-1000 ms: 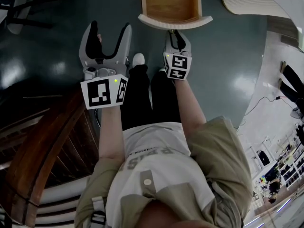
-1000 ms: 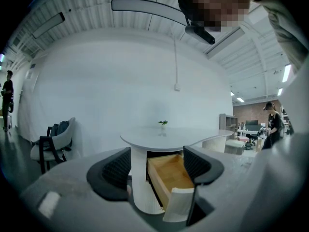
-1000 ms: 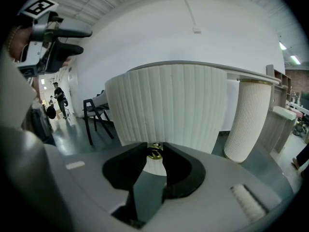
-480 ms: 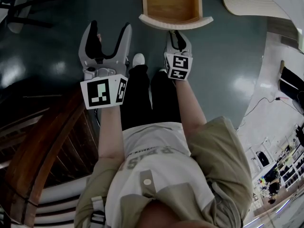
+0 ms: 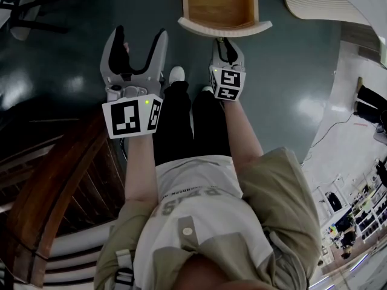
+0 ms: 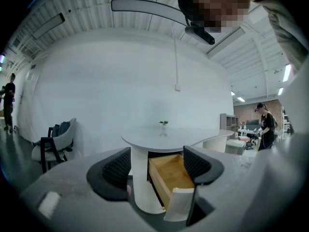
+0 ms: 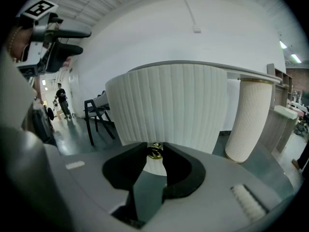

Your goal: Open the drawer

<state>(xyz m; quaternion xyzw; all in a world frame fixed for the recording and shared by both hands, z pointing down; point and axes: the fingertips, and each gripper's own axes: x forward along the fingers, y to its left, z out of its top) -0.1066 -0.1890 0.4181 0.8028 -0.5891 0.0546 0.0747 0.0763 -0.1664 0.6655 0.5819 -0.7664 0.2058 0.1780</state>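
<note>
The wooden drawer (image 5: pixel 217 2) stands pulled out of the round white table's pedestal, its curved ribbed front (image 5: pixel 225 28) facing me. My right gripper (image 5: pixel 225 41) sits at that front, shut on the small brass knob (image 7: pixel 154 152) in the ribbed panel (image 7: pixel 169 105). My left gripper (image 5: pixel 141 38) hangs to the left of the drawer, open and empty, apart from it. In the left gripper view, the open drawer (image 6: pixel 171 178) and the table top (image 6: pixel 169 137) show between its spread jaws (image 6: pixel 157 166).
A dark wooden curved rail (image 5: pixel 54 186) is at lower left. A ribbed white column (image 7: pixel 248 120) stands right of the drawer front. A chair (image 6: pixel 53 144) stands left of the table. The person's legs and shoe (image 5: pixel 176 75) are below the drawer.
</note>
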